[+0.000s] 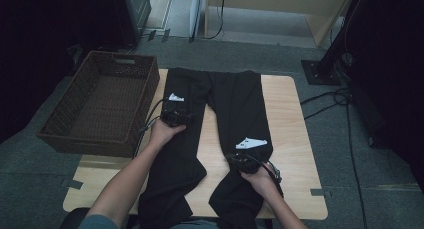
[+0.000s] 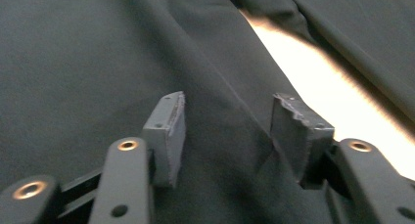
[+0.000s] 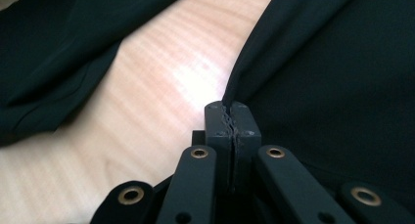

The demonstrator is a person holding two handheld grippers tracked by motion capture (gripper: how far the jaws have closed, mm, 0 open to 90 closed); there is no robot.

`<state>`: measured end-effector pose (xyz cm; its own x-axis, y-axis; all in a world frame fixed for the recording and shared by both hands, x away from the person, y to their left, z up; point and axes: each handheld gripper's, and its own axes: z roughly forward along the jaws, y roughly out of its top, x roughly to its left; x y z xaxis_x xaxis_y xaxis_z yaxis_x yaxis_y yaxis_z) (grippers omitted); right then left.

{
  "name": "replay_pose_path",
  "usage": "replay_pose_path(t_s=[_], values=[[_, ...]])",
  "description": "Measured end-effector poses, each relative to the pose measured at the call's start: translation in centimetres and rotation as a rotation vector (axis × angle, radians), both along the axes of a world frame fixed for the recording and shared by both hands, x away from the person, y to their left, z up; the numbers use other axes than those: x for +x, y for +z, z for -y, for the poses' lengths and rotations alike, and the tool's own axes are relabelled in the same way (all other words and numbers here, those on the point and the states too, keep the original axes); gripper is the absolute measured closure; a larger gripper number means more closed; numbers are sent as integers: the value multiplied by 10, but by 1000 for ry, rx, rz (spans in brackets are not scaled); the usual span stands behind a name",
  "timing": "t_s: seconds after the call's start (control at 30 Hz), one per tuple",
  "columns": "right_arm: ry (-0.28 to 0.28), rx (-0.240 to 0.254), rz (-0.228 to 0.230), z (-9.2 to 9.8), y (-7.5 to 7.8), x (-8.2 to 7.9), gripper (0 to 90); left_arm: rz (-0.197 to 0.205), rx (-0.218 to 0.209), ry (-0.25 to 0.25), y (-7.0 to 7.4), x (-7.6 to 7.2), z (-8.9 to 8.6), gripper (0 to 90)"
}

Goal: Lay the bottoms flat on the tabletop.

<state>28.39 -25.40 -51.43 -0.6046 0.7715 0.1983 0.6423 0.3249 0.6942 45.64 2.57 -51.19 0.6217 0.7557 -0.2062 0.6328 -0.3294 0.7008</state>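
Observation:
A pair of black trousers [image 1: 235, 104] lies flat on the wooden table [image 1: 287, 124], waist towards the person and legs pointing away. My left gripper [image 1: 175, 108] hovers over the left trouser leg; in the left gripper view its jaws [image 2: 227, 106] stand apart above the dark cloth [image 2: 88, 62] with nothing pinched between them. My right gripper [image 1: 241, 155] sits at the inner edge of the right leg. In the right gripper view it [image 3: 226, 109] is shut on that edge of the cloth [image 3: 333, 87], beside bare table [image 3: 147, 97].
An empty brown wicker basket [image 1: 85, 141] stands on the table's left side, close to the left hand. Dark cables [image 1: 330, 101] and a stand's base [image 1: 320, 71] lie on the carpet to the right. A strip of bare wood [image 2: 318, 82] shows between the two legs.

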Motion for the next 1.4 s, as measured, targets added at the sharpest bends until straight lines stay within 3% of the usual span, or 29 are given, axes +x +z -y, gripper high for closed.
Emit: replay_pose_path(t_s=[0.1,0.17,0.27,0.3,0.33,0.43,0.5,0.6,0.7,0.8,0.97,1.13,1.3,1.4], values=[[2,-13,-1,1,1,-11,889,61,45,-56,-2,-6,4,715],[8,0,-25,3,2,-16,891,48,32,-76,-3,-10,5,877],[26,12,-54,3,2,-22,891,4,-7,-115,-3,-19,4,898],[36,20,-62,2,3,-24,891,-20,-20,-144,-2,-24,3,899],[44,24,-68,2,4,-26,890,-20,-25,-198,0,-35,2,900],[46,49,-39,7,12,-25,821,-16,-31,-279,4,-55,0,900],[22,83,-16,12,18,-17,690,-14,-24,-348,7,-71,-1,900],[-25,115,33,18,27,-1,645,-20,-31,-376,11,-85,-3,900],[-84,135,135,21,36,24,534,-22,-53,-364,11,-96,-9,900],[-168,133,199,22,36,54,462,-40,-78,-357,9,-104,-16,899],[-266,91,191,14,22,105,416,-48,-104,-347,7,-116,-24,899],[-324,42,157,1,5,144,398,-47,-122,-327,6,-127,-28,898],[-338,-44,127,-11,-7,162,463,-58,-118,-274,3,-133,-35,898],[-310,-85,152,-17,-7,162,622,-65,-110,-268,0,-133,-36,897]])
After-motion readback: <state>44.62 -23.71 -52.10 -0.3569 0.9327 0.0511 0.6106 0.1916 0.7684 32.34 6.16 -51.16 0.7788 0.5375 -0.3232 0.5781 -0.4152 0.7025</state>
